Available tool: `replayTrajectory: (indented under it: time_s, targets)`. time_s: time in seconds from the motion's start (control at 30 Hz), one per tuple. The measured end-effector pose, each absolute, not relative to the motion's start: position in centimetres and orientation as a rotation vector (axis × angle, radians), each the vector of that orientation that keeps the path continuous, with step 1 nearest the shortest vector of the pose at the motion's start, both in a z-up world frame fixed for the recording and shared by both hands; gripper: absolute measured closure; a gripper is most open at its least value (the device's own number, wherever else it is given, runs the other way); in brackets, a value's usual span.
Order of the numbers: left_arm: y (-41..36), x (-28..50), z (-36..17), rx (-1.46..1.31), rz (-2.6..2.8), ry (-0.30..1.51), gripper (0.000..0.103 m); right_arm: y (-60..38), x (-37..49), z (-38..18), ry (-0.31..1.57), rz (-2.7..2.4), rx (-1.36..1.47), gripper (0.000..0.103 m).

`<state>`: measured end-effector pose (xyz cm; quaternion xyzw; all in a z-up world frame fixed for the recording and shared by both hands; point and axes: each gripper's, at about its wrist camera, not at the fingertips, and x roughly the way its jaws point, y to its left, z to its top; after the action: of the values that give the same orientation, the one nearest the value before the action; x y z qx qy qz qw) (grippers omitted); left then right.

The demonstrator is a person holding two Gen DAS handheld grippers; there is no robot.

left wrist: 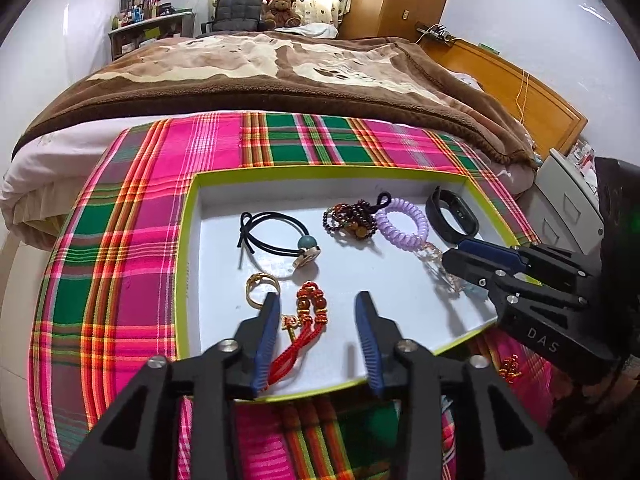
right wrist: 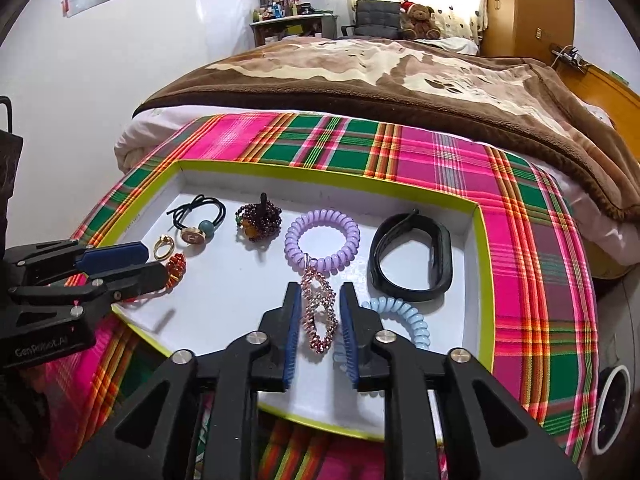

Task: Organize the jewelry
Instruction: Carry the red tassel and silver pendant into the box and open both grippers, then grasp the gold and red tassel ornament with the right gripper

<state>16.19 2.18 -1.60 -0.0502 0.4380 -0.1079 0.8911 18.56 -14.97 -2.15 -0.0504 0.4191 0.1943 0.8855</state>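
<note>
A white tray with a lime rim lies on a plaid cloth. In it are a black hair tie, a gold ring, a red knotted cord bracelet, a dark bead bracelet, a purple coil band, a black wristband, a pink crystal bracelet and a blue coil band. My left gripper is open, its fingers astride the red bracelet. My right gripper is partly closed around the crystal bracelet, with small gaps either side.
The plaid cloth covers a table set against a bed with a brown blanket. A small red and gold charm lies on the cloth outside the tray's right edge. A grey cabinet stands at right.
</note>
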Motion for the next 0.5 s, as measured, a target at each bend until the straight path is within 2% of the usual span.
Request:
replayTrajectory:
  time_s: [0.07,0.5]
  targets:
    - [2.0,15.8,-1.3,-0.104,-0.225,0.904,0.057,-15.1,18.3,-1.9,0.865,0.406,-0.092,0.064]
    - [1.7,12.5,0.7,-0.114,-0.205,0.862,0.053,-16.7,15.6,0.1,0.82,0.395,-0.02,0.063]
